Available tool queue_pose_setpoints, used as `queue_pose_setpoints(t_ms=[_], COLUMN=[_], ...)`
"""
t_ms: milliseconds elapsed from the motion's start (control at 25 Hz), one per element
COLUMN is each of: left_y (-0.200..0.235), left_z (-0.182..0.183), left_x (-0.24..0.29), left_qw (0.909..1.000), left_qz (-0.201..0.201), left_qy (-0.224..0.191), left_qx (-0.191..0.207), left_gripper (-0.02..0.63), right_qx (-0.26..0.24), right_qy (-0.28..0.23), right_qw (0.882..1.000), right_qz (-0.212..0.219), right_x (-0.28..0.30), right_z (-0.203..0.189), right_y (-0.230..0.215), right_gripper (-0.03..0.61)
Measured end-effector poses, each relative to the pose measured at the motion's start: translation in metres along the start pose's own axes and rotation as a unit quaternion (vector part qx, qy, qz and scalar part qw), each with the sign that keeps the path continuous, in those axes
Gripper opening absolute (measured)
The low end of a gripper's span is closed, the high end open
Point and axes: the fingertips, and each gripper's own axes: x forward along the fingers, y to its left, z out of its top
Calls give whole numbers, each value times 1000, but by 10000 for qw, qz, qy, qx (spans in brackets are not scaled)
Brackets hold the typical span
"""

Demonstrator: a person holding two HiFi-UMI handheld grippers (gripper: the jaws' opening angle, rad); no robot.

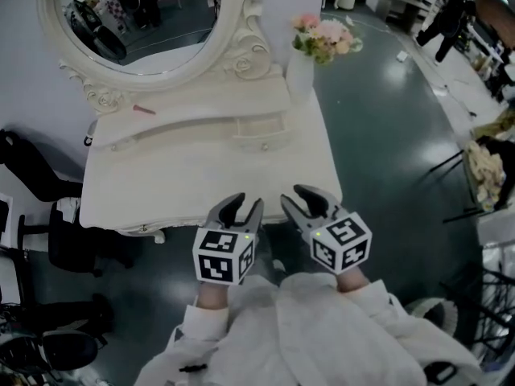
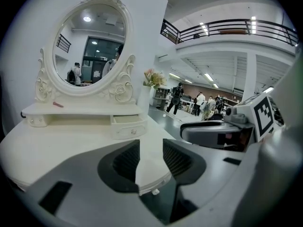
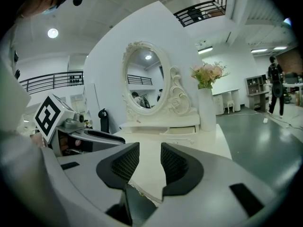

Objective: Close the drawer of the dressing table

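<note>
A white dressing table [image 1: 201,179] with an oval mirror [image 1: 141,22] stands ahead. Its small right drawer [image 1: 259,132] is pulled out from the shelf under the mirror; the same drawer [image 2: 127,125] [image 3: 182,130] shows in both gripper views. My left gripper [image 1: 241,208] hovers at the table's near edge, open, nothing between its fingers. My right gripper [image 1: 304,199] hangs beside it at the same edge, also open and empty. Both are well short of the drawer.
A white vase of pink flowers [image 1: 304,59] stands at the table's back right, next to the drawer. A small pink item [image 1: 144,109] lies on the shelf at left. Black chairs [image 1: 48,240] stand left of the table. People move about on the dark floor [image 1: 386,119] to the right.
</note>
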Motion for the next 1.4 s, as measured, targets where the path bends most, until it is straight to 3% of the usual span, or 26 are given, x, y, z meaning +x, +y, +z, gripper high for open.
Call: queue_pose_setpoints(t_ms=[1160,1400], left_y=[116,128], left_z=[67,70], left_x=[108,119], left_qw=[9952,9923], left_qz=[-772,-957], left_qy=[428,508], left_qx=[429,600], left_gripper=[133,133], right_qx=[221,189], right_qy=[108,233], right_qw=[9957,9966], right_qz=[-893,-770], right_x=[129,145], right_z=[52,53], right_y=[-82,-77], right_gripper=[118,118])
